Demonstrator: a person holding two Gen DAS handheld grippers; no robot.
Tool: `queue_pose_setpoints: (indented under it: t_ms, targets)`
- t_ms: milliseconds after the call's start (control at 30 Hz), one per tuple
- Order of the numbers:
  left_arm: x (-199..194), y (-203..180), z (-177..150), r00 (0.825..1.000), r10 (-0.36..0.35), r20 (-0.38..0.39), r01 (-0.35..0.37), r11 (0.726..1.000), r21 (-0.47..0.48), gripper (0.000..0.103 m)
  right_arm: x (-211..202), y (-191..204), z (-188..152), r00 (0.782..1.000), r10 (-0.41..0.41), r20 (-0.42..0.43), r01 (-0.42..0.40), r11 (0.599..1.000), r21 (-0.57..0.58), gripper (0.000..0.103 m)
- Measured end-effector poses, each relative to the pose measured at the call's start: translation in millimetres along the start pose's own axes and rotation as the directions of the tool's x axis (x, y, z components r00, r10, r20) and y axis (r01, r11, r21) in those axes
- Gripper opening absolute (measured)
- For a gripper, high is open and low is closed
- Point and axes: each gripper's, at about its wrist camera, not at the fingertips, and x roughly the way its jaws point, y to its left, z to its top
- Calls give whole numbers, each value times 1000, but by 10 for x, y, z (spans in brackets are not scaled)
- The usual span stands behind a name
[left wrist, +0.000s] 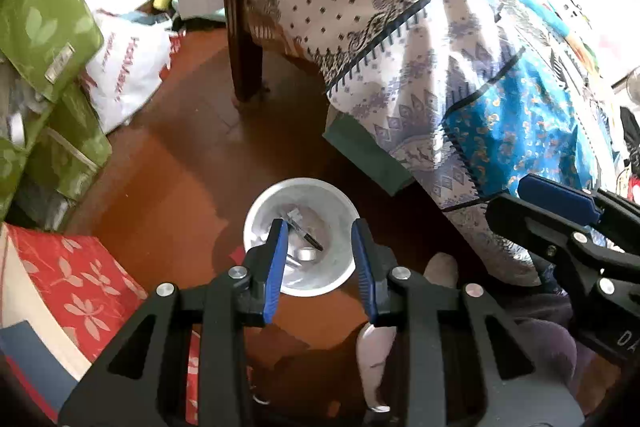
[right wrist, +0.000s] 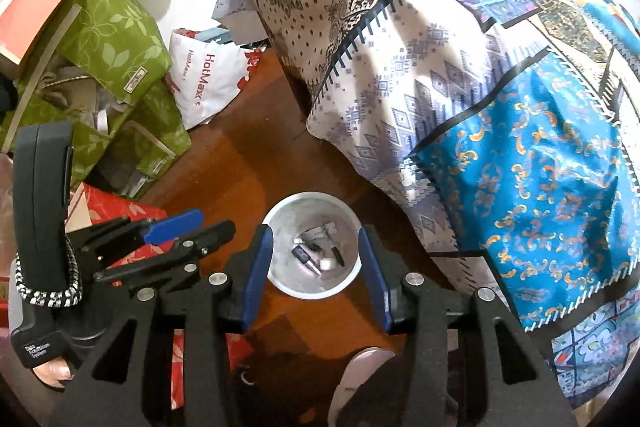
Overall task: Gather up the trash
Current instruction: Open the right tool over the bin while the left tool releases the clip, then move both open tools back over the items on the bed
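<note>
At the far left, green leaf-print storage bags (right wrist: pixel 116 39) are stacked in a pile, three by my count, with one red floral box (left wrist: pixel 80 279) below them and one white HotMax shopping bag (right wrist: pixel 208 83) lying on the floor beside them.

Next comes the left gripper (left wrist: pixel 320 267), its jaws spread wide and holding nothing. In its own view the white bin (left wrist: pixel 302 237) sits on the brown wooden floor (left wrist: pixel 168 179) straight ahead and below, its round mouth framed between the two blue fingertips (left wrist: pixel 276 267).

The one bin holds the collected trash: a dark pen-like stick (left wrist: pixel 306 237) lying on a diagonal, a small pale round piece (right wrist: pixel 328 264), and a few more dark and grey scraps (right wrist: pixel 308 247), perhaps five or six pieces in all, too small to name.

The right gripper (right wrist: pixel 316 275) is likewise spread and empty, and the bin lies centred between its jaws too. Both grippers hang above the bin, apart from its rim; neither looks clearly nearer. No loose trash shows on the floor here, so I judge the next pick lies outside these views.

At the right, one patterned white-and-blue cloth (right wrist: pixel 520 147) drapes over a piece of furniture with a dark wooden leg (left wrist: pixel 244 47).
</note>
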Motion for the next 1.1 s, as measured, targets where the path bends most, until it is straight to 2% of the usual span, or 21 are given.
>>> queue_pose_setpoints:
  t_ms: [100, 300, 433, 567, 733, 833, 967, 1100]
  targets:
    - [-150, -57, -23, 999, 23, 30, -23, 999, 23, 32, -99, 6, -28, 1000, -1, 20, 1, 1000, 0, 41]
    - [-583, -147, -72, 995, 19, 100, -24, 999, 48, 32, -412, -27, -118, 996, 15, 84, -16, 1000, 13, 41]
    - [-958, -300, -123, 984, 30, 175, -44, 996, 80, 32, -730, -72, -215, 988, 10, 153, -12, 1000, 12, 41]
    - [-1285, -503, -174, 967, 34, 253, -65, 992, 112, 32, -1131, -114, -326, 968, 0, 249, -3, 1000, 12, 41]
    - [-1662, -835, -251, 939, 17, 343, -75, 985, 155, 32, -1642, -167, -478, 928, -29, 371, 29, 1000, 6, 41]
    - [-1852, -1051, -307, 921, -3, 388, -76, 979, 189, 32, -1946, -221, -600, 894, -52, 445, 53, 999, 10, 41]
    - [-2077, -1333, -394, 897, -38, 440, -68, 972, 224, 32, -2336, -344, -772, 835, -100, 541, 95, 995, 38, 41]
    - [-2251, -1642, -460, 873, -84, 480, -46, 966, 254, 32, -2627, -514, -916, 789, -130, 600, 101, 992, 82, 41]
